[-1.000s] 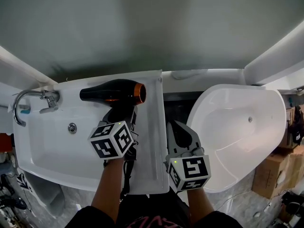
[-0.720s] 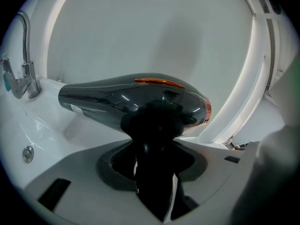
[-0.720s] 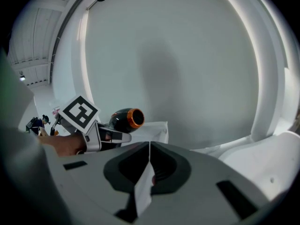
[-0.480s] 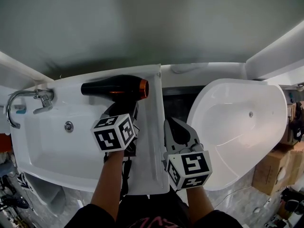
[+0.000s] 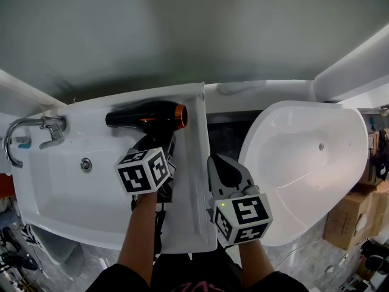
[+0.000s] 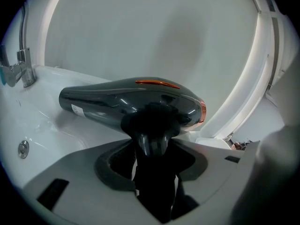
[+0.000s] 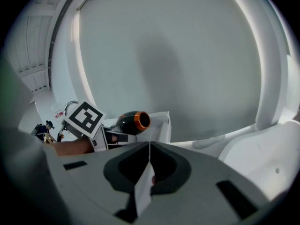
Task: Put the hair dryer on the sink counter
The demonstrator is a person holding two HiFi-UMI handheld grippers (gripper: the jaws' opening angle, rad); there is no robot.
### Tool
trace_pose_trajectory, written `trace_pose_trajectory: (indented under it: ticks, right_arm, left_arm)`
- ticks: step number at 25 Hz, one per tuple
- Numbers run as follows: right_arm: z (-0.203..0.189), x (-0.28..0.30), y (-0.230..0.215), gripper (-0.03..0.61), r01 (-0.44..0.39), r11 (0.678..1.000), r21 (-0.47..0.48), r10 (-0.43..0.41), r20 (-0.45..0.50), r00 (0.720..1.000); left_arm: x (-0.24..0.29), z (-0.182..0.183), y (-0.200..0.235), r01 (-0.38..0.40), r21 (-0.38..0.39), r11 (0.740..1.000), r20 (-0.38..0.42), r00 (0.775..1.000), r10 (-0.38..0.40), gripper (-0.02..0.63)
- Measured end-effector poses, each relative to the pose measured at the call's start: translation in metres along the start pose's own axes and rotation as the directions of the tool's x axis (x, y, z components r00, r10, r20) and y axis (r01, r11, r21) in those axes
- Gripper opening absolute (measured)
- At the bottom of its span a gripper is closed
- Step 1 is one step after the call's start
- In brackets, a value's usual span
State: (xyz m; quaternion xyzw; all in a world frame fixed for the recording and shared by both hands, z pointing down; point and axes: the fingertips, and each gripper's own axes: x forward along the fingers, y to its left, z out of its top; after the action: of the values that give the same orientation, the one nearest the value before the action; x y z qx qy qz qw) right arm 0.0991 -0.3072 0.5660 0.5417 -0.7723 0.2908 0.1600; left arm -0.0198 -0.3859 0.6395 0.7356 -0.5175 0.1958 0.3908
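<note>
The black hair dryer (image 5: pixel 144 115) with an orange ring lies across the back of the white sink counter (image 5: pixel 193 181), nozzle pointing left. Its handle (image 6: pixel 151 142) points toward me and sits between the jaws of my left gripper (image 5: pixel 159 145), which are shut on it. In the left gripper view the dryer body (image 6: pixel 126 102) rests on the white surface just past the left gripper (image 6: pixel 152 149). My right gripper (image 5: pixel 226 164) hovers to the right of the sink, shut and holding nothing. Its jaws in the right gripper view (image 7: pixel 149 146) meet in a thin line.
A chrome faucet (image 5: pixel 24 137) stands at the sink's left, and the drain (image 5: pixel 86 164) lies in the basin. A large white tub (image 5: pixel 307 163) is on the right, cardboard boxes (image 5: pixel 352 218) beyond it. The dryer's black cord (image 5: pixel 159 224) hangs off the counter's front.
The head view has shifted slightly. The dryer stays at the same spot on the counter with the left gripper still on its handle. The right gripper has barely moved.
</note>
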Motion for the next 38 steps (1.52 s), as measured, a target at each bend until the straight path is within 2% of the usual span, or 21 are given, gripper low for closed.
trace_pose_trajectory:
  ticks: [5, 8, 17, 24, 31, 35, 38]
  right_arm:
    - [-0.002, 0.0, -0.001, 0.023, 0.002, 1.0, 0.0, -0.002, -0.005, 1.0]
    - [-0.004, 0.001, -0.002, 0.023, 0.0, 1.0, -0.002, 0.0, -0.009, 1.0]
    - [-0.005, -0.001, -0.001, 0.021, -0.003, 1.0, 0.002, 0.003, -0.008, 1.0]
    - [0.002, -0.008, 0.003, 0.023, -0.003, 1.0, -0.011, 0.003, 0.021, 1.0]
    - [0.01, -0.018, 0.023, 0.023, -0.016, 0.999, -0.034, 0.018, 0.049, 0.999]
    - [0.021, -0.032, 0.035, 0.021, -0.015, 0.999, -0.052, 0.019, 0.094, 0.995]
    - [0.028, -0.042, 0.045, 0.023, -0.012, 0.997, -0.071, 0.021, 0.129, 0.991]
  left_arm:
    - [0.007, -0.011, 0.0, -0.013, 0.03, 0.999, -0.045, 0.999, 0.014, 0.208]
    - [0.009, -0.013, 0.002, -0.032, 0.059, 0.998, -0.044, 0.998, 0.035, 0.211]
    - [0.007, -0.013, -0.002, -0.013, 0.091, 0.996, -0.052, 0.998, 0.017, 0.246]
    - [-0.013, -0.01, -0.006, 0.017, 0.06, 0.998, 0.0, 1.0, -0.017, 0.247]
    - [-0.057, 0.015, -0.018, 0.029, 0.087, 0.996, 0.149, 0.988, -0.041, 0.245]
    - [-0.079, 0.018, -0.021, 0.028, 0.106, 0.994, 0.174, 0.984, -0.047, 0.197]
    - [-0.098, 0.02, -0.017, -0.002, 0.127, 0.992, 0.211, 0.977, -0.025, 0.151]
